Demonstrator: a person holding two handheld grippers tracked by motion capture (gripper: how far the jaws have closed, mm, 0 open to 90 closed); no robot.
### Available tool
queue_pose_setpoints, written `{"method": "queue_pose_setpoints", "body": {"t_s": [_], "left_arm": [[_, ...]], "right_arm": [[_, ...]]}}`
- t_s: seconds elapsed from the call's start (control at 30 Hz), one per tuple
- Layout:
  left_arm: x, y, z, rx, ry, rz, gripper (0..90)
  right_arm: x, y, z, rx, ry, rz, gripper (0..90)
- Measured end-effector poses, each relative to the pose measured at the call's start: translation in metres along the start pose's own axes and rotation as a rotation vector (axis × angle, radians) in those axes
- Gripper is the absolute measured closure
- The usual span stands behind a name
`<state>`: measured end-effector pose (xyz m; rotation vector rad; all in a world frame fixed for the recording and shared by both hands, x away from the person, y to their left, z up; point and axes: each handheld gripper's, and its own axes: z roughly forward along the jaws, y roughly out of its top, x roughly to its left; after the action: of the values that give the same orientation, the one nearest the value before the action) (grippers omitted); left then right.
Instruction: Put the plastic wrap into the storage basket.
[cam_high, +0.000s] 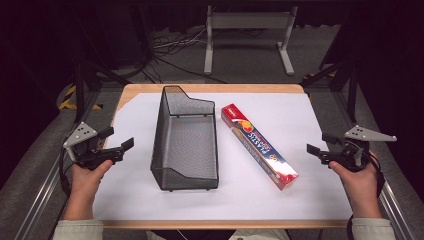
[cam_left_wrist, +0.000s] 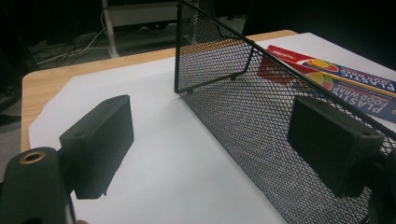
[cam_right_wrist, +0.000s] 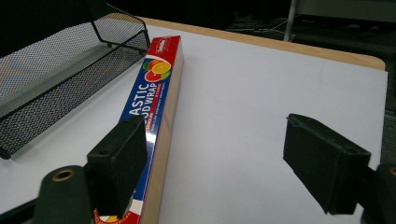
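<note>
Long red, blue and white cardboard box of plastic food wrap (cam_high: 259, 146) lying flat and diagonal on white-papered worktop (cam_high: 300, 190), just right of black wire-mesh basket (cam_high: 185, 142), apart from it. Right gripper (cam_high: 320, 144) near box, jaws apart, empty. Left gripper (cam_high: 118, 138) beside basket, jaws apart, likely poised.

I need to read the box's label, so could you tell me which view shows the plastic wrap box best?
The high view: the whole plastic wrap box lies unobstructed. The right gripper view crops its near end; the left gripper view sees it through the mesh basket.
</note>
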<state>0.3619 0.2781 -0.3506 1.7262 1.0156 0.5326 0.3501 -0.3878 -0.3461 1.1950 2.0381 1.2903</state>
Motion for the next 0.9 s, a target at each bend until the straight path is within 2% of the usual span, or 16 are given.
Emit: {"method": "queue_pose_setpoints", "body": {"t_s": [0.23,0.57,0.63,0.9], "left_arm": [[-0.001,0.001,-0.002,-0.003,0.002,-0.009,15.4],[-0.002,0.001,-0.001,0.0,-0.003,-0.01,15.3],[-0.002,0.001,-0.001,0.0,-0.001,-0.005,15.2],[-0.001,0.001,-0.005,-0.006,0.001,-0.012,15.0]], "right_arm": [[0.005,0.008,0.001,0.004,0.027,0.004,22.5],[0.011,0.028,0.01,0.08,0.058,0.026,19.1],[0.014,0.034,0.012,0.098,0.063,0.013,18.3],[0.026,0.054,0.02,0.109,0.077,-0.023,17.1]]}}
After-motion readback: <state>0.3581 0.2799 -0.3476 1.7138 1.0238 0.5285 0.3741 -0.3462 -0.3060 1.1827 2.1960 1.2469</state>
